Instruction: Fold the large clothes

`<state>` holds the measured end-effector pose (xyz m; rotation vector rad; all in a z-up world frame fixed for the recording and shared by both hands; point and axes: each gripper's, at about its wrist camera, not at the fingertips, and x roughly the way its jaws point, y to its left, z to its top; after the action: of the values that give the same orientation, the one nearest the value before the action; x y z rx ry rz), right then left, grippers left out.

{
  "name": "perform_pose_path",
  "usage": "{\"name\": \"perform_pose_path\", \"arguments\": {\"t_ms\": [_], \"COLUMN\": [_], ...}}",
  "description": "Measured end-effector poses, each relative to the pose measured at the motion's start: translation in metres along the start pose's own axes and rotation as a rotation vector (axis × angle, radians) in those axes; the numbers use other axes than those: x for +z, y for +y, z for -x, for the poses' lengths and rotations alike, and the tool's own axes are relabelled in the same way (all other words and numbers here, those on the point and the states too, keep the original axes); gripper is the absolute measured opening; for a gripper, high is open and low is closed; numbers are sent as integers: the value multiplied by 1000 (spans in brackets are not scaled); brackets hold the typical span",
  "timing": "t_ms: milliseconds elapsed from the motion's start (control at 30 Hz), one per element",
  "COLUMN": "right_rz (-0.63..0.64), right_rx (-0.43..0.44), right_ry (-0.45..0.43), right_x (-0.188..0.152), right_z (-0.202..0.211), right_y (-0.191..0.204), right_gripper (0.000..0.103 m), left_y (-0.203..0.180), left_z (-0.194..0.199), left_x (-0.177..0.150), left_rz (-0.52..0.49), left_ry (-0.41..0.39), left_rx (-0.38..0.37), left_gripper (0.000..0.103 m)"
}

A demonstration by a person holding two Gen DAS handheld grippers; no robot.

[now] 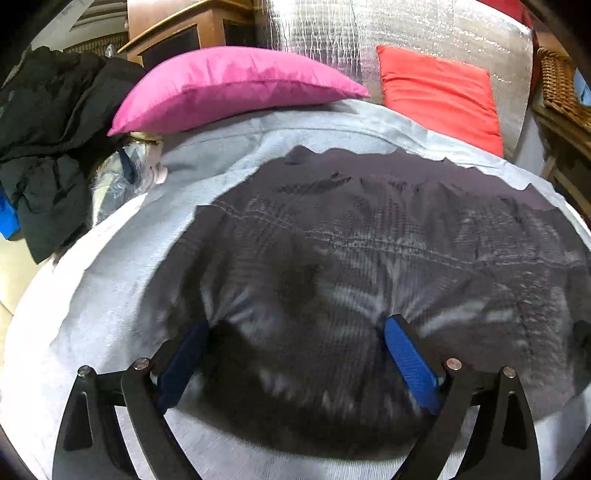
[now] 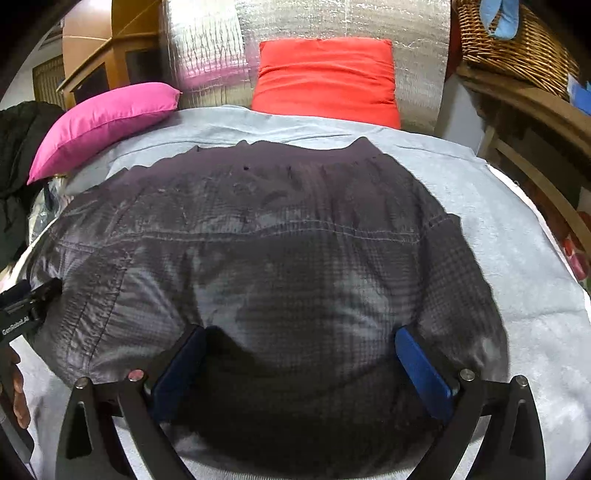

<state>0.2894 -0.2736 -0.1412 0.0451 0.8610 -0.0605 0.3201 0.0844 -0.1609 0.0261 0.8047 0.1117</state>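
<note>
The jacket [image 1: 369,266], dark grey with a fine grid pattern and stitched seams, lies spread flat on a pale blue sheet [image 1: 110,295] covering a bed. In the left wrist view, the left claw [image 1: 295,354] hangs just above the near part of the jacket with its blue-padded fingers [image 1: 410,362] wide apart and nothing between them. A pink pillow [image 1: 229,88] rests at the far left end of the sheet, and a red pillow [image 1: 439,92] leans against a silver foil panel [image 1: 332,33] behind the bed. A heap of black clothes [image 1: 48,140] sits off the left side, and a wicker basket [image 1: 561,85] stands at the right edge.

In the right wrist view, the jacket [image 2: 277,236] fills most of the sheet [image 2: 517,258], its wavy far hem near the pillows. The right claw [image 2: 301,358] is also spread open over the jacket's near edge, gripping nothing. At the left edge, the other gripper body [image 2: 26,306] and part of a hand [image 2: 18,398] show beside the jacket. The pink pillow [image 2: 103,122], the red pillow [image 2: 328,77] and the basket [image 2: 517,44] appear again.
</note>
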Motion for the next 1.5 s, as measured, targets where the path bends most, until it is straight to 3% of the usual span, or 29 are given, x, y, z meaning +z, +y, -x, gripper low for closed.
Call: {"name": "perform_pose_path", "arguments": {"t_ms": [167,300,500,667,733,933,1033,1200,1333,1500], "right_rz": [-35,-143,-395,-528,-573,-742,-781,-680,-598,-513], "right_rx": [69,165,277,316,339,446,473,448,440,470], "right_ry": [-62,-37,18,40,44,31,18,-12,46,134], "right_x": [-8,-31,-63,-78,-82,-86,-82,-56,-18,20], "right_z": [44,65,70,66,63,57,58,70,45,1], "right_y": [-5,-24,-63,-83,-89,-109,-118,-145,-166,-175], "right_gripper": [102,102,103,102,102,102,102,102,102,102], "left_y": [19,28,37,46,56,117,140,155,146,137], "left_z": [39,55,58,58,57,35,29,14,-20,-50], "left_x": [-8,-19,-32,-38,-41,-48,-42,-6,24,46], "left_rz": [31,51,77,100,151,549,609,482,350,303], "left_ry": [-40,-30,0,14,27,126,138,147,202,229], "left_rx": [-9,-10,-18,-35,-78,-350,-383,-412,-482,-535], "left_gripper": [96,96,96,96,96,96,96,96,96,96]}}
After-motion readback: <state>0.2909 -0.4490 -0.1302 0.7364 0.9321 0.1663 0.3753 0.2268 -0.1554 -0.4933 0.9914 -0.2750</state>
